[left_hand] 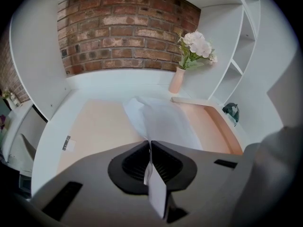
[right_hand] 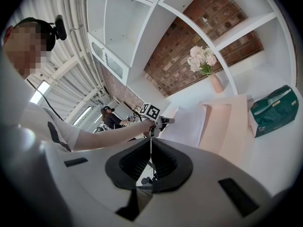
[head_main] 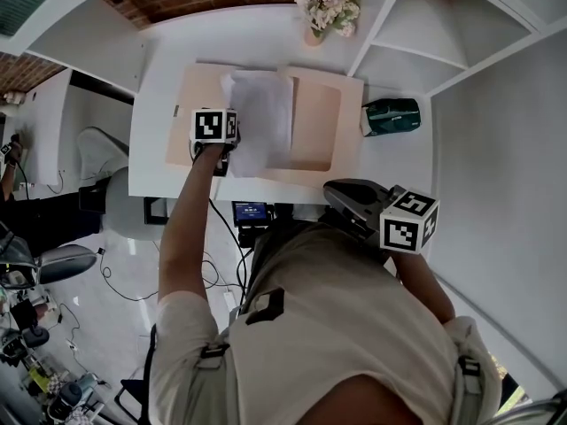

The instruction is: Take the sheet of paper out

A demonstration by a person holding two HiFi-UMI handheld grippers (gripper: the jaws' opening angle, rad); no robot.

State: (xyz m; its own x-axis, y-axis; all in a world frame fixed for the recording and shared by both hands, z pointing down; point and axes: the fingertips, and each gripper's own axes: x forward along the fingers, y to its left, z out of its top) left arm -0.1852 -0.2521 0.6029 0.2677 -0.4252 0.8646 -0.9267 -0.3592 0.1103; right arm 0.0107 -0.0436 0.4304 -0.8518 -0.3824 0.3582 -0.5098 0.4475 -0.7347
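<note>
An open beige folder [head_main: 319, 131] lies flat on the white table [head_main: 151, 162]. A white sheet of paper [head_main: 261, 118] rests across its middle and is lifted at the near edge. My left gripper [head_main: 221, 156] is at the sheet's near left corner. In the left gripper view the jaws [left_hand: 150, 148] are shut on the sheet [left_hand: 161, 119], which runs between them and out behind. My right gripper [head_main: 337, 191] hovers off the table's near edge, close to my body. Its jaws [right_hand: 151, 143] are shut with nothing in them. The right gripper view also shows the left gripper [right_hand: 163, 122] at the sheet [right_hand: 189, 122].
A vase of pale flowers [head_main: 323, 11] stands at the table's back edge. A green pouch [head_main: 392, 116] lies right of the folder. White shelves [head_main: 443, 34] rise at the right, a brick wall [left_hand: 123, 30] behind. A small label [left_hand: 68, 143] lies left of the folder.
</note>
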